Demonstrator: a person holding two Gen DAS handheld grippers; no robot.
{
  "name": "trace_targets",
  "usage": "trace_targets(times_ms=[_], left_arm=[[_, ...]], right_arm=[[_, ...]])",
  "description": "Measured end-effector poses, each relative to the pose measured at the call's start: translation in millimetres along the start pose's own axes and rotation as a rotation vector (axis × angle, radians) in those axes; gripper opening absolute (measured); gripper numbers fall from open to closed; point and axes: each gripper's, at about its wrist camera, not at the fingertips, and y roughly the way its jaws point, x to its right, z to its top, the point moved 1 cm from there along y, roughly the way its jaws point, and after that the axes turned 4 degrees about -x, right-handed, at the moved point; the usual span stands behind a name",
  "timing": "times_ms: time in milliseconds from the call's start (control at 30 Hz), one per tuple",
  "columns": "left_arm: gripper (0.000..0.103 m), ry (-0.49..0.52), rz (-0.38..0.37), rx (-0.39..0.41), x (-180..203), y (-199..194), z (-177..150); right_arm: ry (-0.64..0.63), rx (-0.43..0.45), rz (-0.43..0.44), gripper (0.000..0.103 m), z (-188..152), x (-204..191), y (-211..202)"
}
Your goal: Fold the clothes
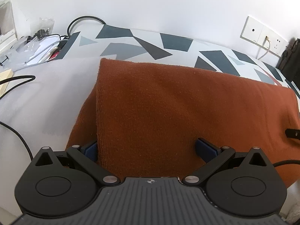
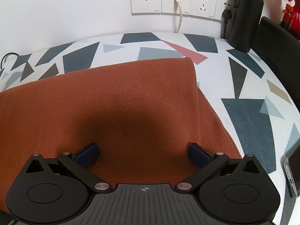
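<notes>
On the patterned table (image 2: 243, 112), the knit (image 2: 112, 103) is lying folded into a neat rectangle. Both the left gripper (image 1: 148, 150) and right gripper (image 2: 143, 154) are hovering over its near edge, jaws apart, gripping nothing. Probably another fold is coming, calling for both to pinch that edge

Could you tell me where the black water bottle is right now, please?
In the right wrist view, the black water bottle stands upright at the far right of the patterned table, against the wall beside the wall sockets.
</notes>
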Motion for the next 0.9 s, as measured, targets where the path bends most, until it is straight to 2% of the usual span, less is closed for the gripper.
trace_targets(times_ms=[333, 567, 700, 900], left_arm=[[0.103, -0.098, -0.011, 0.023, -10.0, -16.5, 3.1], [0.103, -0.141, 0.006, 0.107, -55.6, -46.2, 5.4], [0.103, -0.110, 0.027, 0.073, -81.5, -45.2, -1.2], [0.103, -0.102, -0.037, 0.014, -95.4, -29.1, -4.7]], right_arm=[[0.032, -0.016, 0.030, 0.102, 0.6, 7.1, -8.8], [0.114, 0.079, 0.073, 0.102, 13.6, 32.9, -34.3], [0.108, 0.142, 0.086, 0.102, 27.4, 50.2, -40.1], [0.109, 0.149, 0.101, 0.102, 36.9, 79.0, -29.3]])
